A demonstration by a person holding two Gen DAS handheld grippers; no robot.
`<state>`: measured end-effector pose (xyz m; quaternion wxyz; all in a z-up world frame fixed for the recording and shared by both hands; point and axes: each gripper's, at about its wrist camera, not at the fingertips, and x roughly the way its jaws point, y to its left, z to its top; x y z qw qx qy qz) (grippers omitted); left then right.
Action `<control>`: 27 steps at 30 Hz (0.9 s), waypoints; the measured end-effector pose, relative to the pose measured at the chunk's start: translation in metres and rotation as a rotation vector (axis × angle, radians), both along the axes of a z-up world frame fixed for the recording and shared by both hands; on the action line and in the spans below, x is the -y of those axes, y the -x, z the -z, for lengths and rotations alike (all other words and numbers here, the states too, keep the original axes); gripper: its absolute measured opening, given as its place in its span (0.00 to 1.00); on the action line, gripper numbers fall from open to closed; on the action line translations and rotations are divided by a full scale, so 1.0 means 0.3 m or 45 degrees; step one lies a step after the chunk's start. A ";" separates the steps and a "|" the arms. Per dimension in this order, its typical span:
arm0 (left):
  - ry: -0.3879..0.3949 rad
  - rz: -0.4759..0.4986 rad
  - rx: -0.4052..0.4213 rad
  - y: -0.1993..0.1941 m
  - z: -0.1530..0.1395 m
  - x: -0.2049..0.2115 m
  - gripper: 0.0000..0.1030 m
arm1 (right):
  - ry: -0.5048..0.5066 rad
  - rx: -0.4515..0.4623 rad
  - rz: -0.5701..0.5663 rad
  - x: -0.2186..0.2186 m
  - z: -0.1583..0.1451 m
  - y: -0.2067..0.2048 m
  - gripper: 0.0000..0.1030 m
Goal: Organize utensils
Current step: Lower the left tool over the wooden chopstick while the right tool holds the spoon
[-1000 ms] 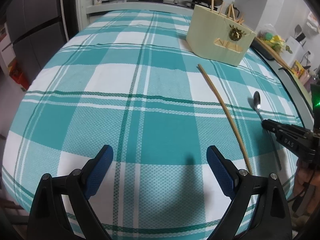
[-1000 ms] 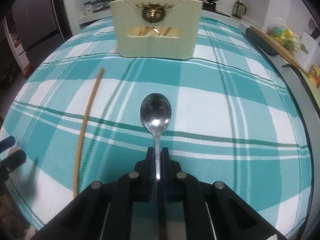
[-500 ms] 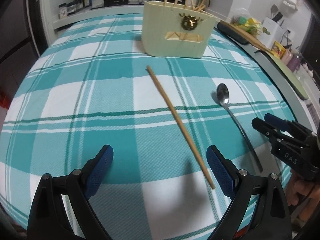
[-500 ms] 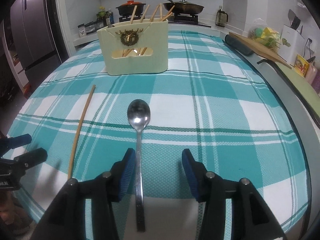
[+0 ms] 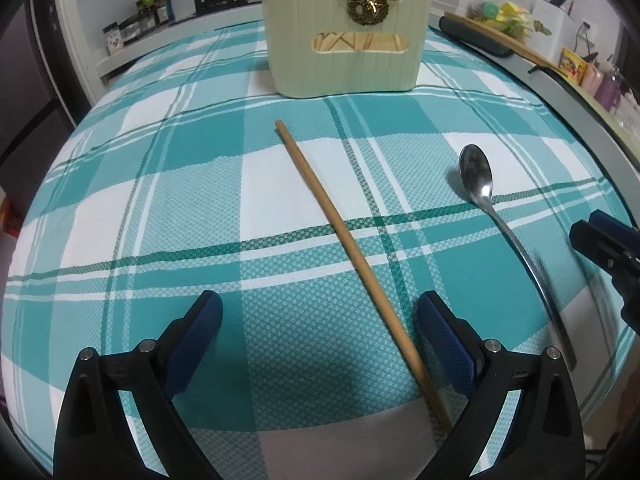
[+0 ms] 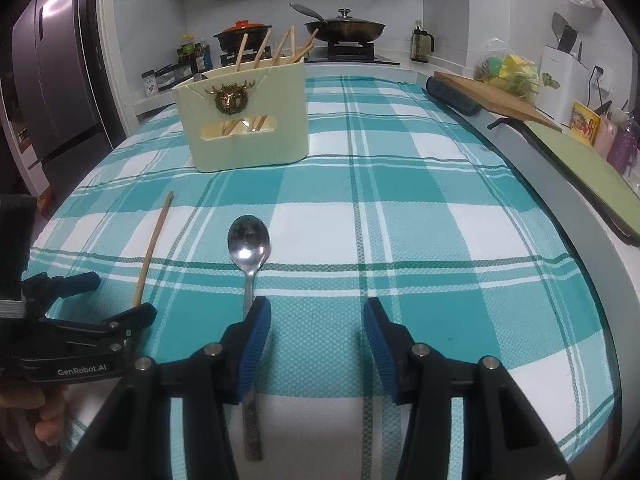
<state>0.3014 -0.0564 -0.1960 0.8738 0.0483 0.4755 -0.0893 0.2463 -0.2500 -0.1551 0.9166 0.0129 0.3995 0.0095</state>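
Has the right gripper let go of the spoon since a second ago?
Yes. The right gripper is now open and sits to the right of the spoon, which lies flat on the tablecloth.

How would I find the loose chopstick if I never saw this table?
Start at the cream utensil holder on the teal checked tablecloth. In front of it two things lie flat: a chopstick and, to its right, a spoon. The chopstick is the long, thin, straight wooden one; the spoon is shiny metal.

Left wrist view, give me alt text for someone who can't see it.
Open left tongs hover over a teal plaid tablecloth, straddling the near end of a wooden chopstick. A metal spoon lies to its right, with a cream utensil holder behind.
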 end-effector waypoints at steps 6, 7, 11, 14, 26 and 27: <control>0.006 -0.010 0.014 0.005 0.004 -0.008 0.99 | -0.027 -0.013 0.007 0.002 0.013 -0.008 0.48; 0.006 -0.012 0.015 0.005 0.004 -0.010 0.99 | -0.025 -0.009 0.007 0.002 0.012 -0.007 0.48; 0.006 -0.013 0.015 0.006 0.005 -0.011 0.99 | -0.028 -0.002 0.017 0.005 0.010 -0.004 0.48; 0.008 -0.015 0.019 0.007 0.006 -0.019 1.00 | -0.035 -0.006 0.024 0.009 0.012 -0.002 0.48; 0.008 -0.018 0.021 0.012 0.007 -0.037 1.00 | -0.033 -0.011 0.039 0.016 0.021 -0.005 0.48; 0.008 -0.015 0.021 0.012 0.007 -0.040 1.00 | -0.043 -0.014 0.040 0.017 0.022 -0.008 0.48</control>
